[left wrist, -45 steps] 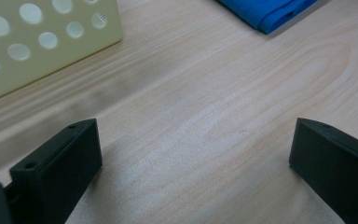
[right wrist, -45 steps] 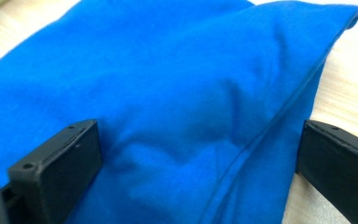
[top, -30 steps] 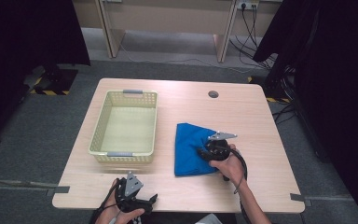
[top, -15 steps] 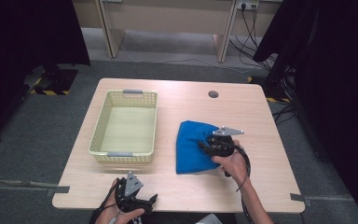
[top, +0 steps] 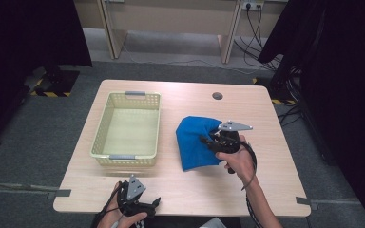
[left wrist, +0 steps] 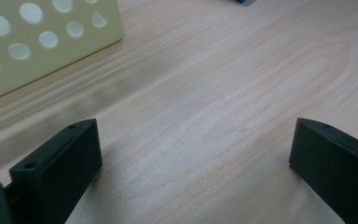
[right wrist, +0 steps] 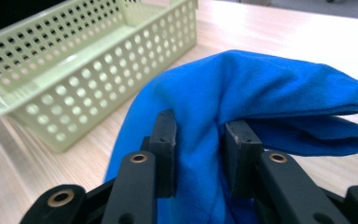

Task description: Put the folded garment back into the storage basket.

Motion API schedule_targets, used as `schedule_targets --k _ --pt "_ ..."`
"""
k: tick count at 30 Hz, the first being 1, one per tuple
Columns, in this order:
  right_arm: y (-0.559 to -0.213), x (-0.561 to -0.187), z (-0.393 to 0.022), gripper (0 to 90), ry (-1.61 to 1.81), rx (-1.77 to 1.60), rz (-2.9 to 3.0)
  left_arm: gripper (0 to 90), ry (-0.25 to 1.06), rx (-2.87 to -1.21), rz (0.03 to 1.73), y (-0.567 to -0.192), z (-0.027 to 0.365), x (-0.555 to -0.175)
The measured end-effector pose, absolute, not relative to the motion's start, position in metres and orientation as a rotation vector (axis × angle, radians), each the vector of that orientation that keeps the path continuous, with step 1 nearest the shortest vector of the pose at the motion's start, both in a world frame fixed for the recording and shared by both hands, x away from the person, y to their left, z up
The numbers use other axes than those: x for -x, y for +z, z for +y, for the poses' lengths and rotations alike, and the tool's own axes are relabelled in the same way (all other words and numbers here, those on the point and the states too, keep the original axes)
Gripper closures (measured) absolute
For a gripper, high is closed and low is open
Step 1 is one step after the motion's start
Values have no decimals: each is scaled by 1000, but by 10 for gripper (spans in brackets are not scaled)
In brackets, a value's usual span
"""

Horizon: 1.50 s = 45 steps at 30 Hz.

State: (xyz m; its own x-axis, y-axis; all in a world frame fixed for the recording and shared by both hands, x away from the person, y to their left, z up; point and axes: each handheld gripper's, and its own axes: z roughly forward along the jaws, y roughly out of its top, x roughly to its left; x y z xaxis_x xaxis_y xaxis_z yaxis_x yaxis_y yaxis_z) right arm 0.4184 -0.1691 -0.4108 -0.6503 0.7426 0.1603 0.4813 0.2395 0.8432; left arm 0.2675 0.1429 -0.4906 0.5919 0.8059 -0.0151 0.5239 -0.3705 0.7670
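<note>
A blue cloth [top: 195,141] lies bunched on the right half of the wooden table [top: 185,190], its near edge lifted off the wood. My right gripper [top: 209,141] is shut on a fold of the blue cloth [right wrist: 242,93], which is pinched between the two black pads [right wrist: 167,149]; the jaws have just been closing on it. A pale yellow perforated basket [top: 105,128] stands empty to the cloth's left. At the table's front edge my left gripper [top: 153,203] rests open, with bare wood between its wide-set pads [left wrist: 56,168].
The basket wall [left wrist: 37,42] sits close to the left gripper's far left. A round cable hole [top: 217,96] is in the table's back right. Dark curtains flank the table, and desk legs and cables stand behind it.
The right gripper has risen with the cloth's edge, so the flat cloth is now humped and bunched. The left gripper has stayed where it was.
</note>
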Motion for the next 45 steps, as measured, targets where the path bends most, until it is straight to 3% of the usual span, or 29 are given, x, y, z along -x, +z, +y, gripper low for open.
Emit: schedule_targets --k 45 --pt "-333 -432 -97 688 1529 -990 2254 12 473 -2056 1052 -491 144 -267"
